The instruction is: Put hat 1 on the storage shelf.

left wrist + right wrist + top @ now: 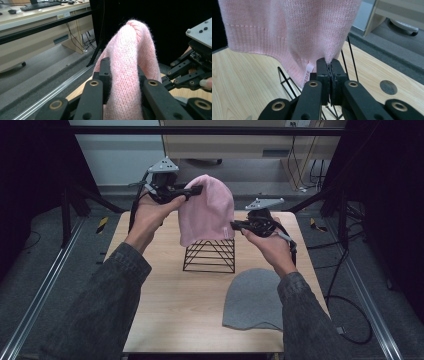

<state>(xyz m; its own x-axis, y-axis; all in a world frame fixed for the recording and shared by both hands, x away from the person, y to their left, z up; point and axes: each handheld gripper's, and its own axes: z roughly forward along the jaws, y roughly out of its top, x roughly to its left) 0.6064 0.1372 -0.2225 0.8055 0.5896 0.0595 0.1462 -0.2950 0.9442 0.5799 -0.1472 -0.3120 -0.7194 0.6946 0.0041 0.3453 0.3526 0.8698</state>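
Pink hat draped over wire stand on counter, left gripper fingers clamped on its crown, right gripper fingers pinched tight on its hem, grey hat lying nearby

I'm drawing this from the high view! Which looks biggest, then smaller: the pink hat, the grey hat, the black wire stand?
1. Pink hat and grey hat: these look about alike, and the grey one lies nearer the camera, partly behind a sleeve, so I won't rank them.
2. Black wire stand: smallest.
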